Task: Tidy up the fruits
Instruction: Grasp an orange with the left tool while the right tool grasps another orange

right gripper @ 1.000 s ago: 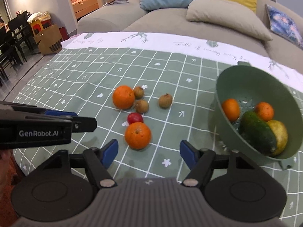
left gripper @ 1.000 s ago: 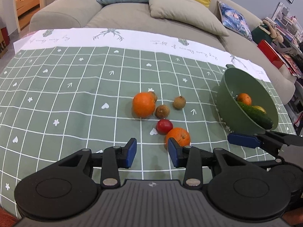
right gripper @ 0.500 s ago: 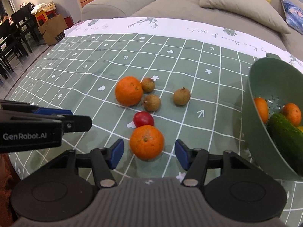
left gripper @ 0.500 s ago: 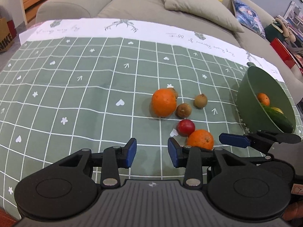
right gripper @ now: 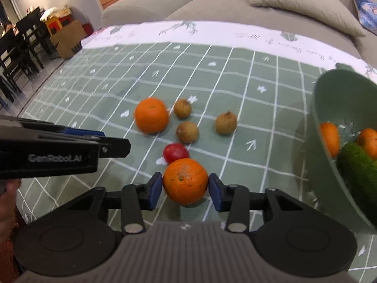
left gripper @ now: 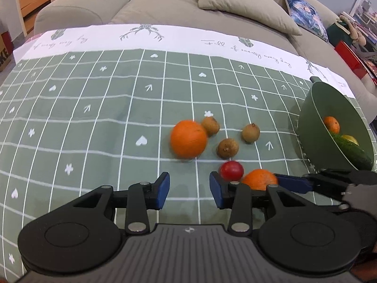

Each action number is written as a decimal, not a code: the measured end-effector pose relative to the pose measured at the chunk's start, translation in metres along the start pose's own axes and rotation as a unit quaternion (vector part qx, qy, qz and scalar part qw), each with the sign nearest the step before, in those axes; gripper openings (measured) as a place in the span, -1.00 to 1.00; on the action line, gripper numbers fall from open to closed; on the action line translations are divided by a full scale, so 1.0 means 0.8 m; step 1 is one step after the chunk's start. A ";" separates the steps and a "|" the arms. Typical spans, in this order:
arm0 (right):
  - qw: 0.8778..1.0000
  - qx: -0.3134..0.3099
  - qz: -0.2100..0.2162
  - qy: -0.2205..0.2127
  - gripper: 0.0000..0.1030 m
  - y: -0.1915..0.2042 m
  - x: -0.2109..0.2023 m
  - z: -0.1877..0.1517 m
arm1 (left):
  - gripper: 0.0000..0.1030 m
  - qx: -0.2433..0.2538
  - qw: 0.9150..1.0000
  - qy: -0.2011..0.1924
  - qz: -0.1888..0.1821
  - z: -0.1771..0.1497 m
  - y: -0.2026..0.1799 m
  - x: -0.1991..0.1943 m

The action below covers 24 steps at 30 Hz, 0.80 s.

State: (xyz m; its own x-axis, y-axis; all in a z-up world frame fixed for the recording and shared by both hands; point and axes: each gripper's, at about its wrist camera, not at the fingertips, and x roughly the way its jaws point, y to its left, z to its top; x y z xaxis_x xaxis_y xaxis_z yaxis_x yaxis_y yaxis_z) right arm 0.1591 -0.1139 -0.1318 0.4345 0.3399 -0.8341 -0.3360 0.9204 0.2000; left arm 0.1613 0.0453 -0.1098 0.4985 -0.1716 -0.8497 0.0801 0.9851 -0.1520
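On the green checked tablecloth lie a near orange (right gripper: 185,181), a small red fruit (right gripper: 176,152), a far orange (right gripper: 151,115) and three brown round fruits (right gripper: 187,132). My right gripper (right gripper: 185,187) has its blue pads on both sides of the near orange, touching it on the cloth. My left gripper (left gripper: 189,189) is open and empty, just left of the red fruit (left gripper: 231,170) and near orange (left gripper: 259,179). The green bowl (right gripper: 329,108) at right holds oranges, a cucumber and a yellow fruit.
A beige sofa (left gripper: 179,7) with cushions runs behind the table. Dark chairs and a cardboard box (right gripper: 68,37) stand to the far left. The left gripper's body (right gripper: 59,151) shows at the left of the right wrist view. The tablecloth's white border (left gripper: 165,37) marks the far edge.
My right gripper moved forward around the near orange and narrowed until its pads touch it. My left gripper drifted forward slightly and stayed open.
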 end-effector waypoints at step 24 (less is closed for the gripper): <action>0.999 0.023 -0.033 0.002 -0.06 -0.043 0.005 0.005 | 0.14 0.028 0.999 -0.012 0.032 0.038 -0.006 0.058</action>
State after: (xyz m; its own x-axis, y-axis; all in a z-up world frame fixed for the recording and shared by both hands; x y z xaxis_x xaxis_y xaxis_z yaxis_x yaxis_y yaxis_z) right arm 0.1759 -0.1432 -0.1402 0.4517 0.2780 -0.8477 -0.2686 0.9485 0.1679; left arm 0.2100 0.0328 -0.1335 0.5238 -0.1084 -0.8449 0.0947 0.9931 -0.0687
